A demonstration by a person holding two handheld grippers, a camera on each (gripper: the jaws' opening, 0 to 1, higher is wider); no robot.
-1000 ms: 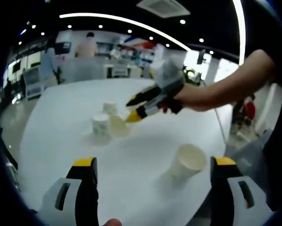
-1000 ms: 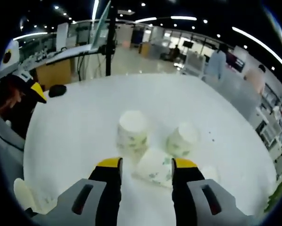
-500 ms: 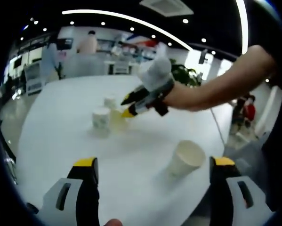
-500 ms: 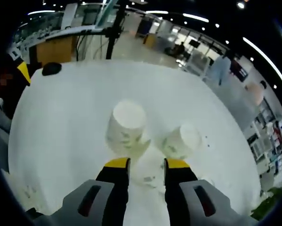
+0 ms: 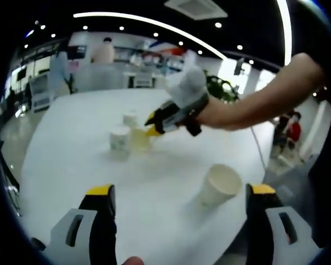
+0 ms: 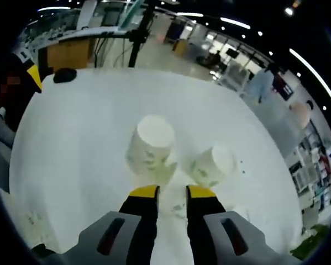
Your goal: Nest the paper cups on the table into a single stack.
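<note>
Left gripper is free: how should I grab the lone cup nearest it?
The lone cup seems to stand mouth up with its wide rim open. Bring the open left gripper in from the near side and pinch the wall just under the rim, probably the stiffest part.

I see four white paper cups on the white table: two inverted printed cups and standing base-up, near each other; a third cup on its side just beside them, clamped at its rim; an upright open cup well apart
</note>
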